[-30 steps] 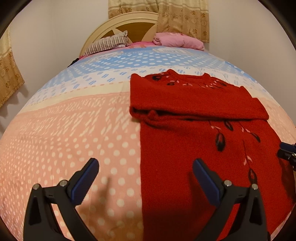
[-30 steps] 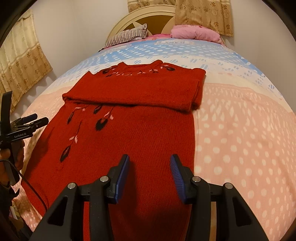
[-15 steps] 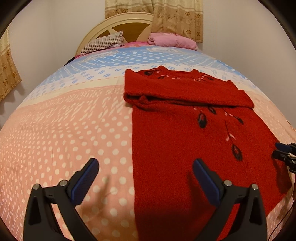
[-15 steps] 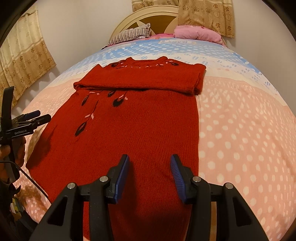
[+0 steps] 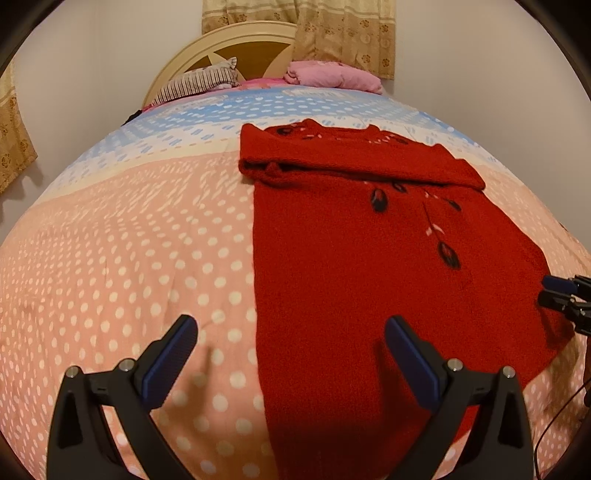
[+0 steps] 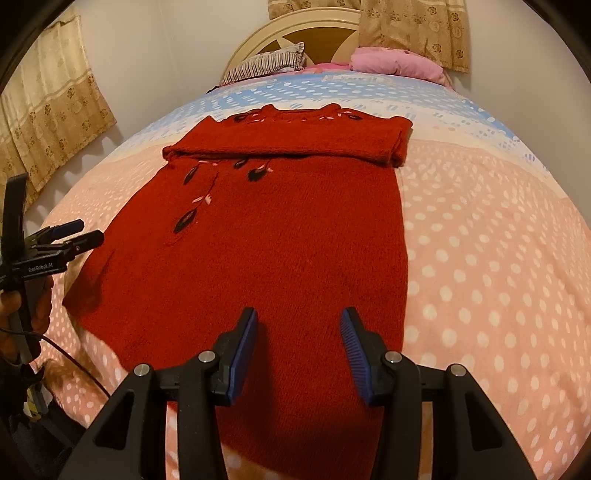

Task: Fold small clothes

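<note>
A red knitted sweater is lying flat on a bed covered by a polka-dot bedspread, its long axis running from the foot of the bed toward the cream headboard. The neckline is pointing at the headboard and the hem at the cameras. The sleeves are lying folded across the chest, forming a thick band across the end nearest the headboard, and black leaf embroidery is trailing down the body below that band.

The left gripper is hovering above the hem end, its blue-padded fingers spread wide and holding nothing, one finger showing over the bare bedspread and the other over the red knit. The right gripper is hanging over the sweater's hem end, its fingers apart with a narrower gap and likewise holding nothing.

A striped pillow and a pink pillow are resting against the headboard, and floral curtains are hanging behind it.
</note>
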{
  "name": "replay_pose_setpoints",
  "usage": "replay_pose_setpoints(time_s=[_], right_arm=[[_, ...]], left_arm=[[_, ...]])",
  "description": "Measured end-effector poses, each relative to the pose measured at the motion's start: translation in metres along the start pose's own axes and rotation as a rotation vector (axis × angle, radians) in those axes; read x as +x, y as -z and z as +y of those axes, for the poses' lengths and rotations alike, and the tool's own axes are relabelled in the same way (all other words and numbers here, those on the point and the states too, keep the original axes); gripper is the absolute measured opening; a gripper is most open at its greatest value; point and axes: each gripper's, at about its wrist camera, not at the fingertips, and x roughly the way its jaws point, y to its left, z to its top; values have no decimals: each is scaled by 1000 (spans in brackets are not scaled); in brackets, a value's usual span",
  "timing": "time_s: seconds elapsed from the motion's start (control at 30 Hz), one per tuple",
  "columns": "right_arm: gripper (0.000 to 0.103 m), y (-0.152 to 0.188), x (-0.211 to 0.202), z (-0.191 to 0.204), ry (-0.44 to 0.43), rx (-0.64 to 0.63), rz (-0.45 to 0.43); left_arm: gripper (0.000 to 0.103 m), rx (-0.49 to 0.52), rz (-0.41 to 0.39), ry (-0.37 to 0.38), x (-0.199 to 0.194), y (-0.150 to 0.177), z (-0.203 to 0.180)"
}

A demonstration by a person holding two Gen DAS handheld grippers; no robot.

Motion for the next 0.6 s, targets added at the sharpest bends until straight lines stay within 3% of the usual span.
replay_pose_setpoints(time_s=[0.47,0.6], right_arm=[[49,23,-14,7,-5,5,0],[49,30,-16,9,3,-2,-3]], left_arm=[[103,-44,16,55,-19,32,16],[93,-82,26,101,-24,40,25]])
